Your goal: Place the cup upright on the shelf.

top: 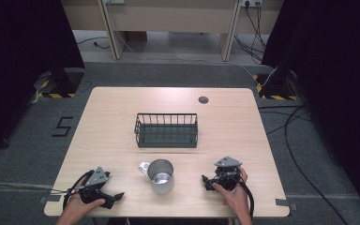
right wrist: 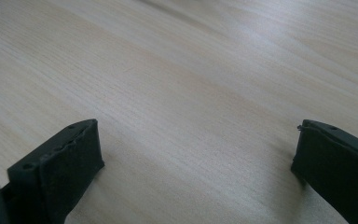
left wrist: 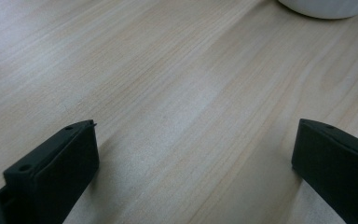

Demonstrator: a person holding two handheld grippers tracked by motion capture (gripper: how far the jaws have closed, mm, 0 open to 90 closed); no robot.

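A metal mug [top: 160,175] with a pale handle on its left stands near the table's front edge, between both hands. Its white rounded base [left wrist: 326,7] shows at the top right of the left gripper view. Behind it, at the table's middle, sits a black wire basket [top: 166,130] with nothing in it. My left gripper [top: 115,198] rests on the wood at the front left, jaws wide apart [left wrist: 193,163] over bare table. My right gripper [top: 207,182] lies at the front right, pointing toward the mug, jaws spread [right wrist: 196,163] with only wood between them.
The light wooden table [top: 112,112] has a round dark cable hole [top: 203,100] at its back right. Cables trail on the grey floor to the right, and dark curtains flank both sides. A desk frame stands beyond the far edge.
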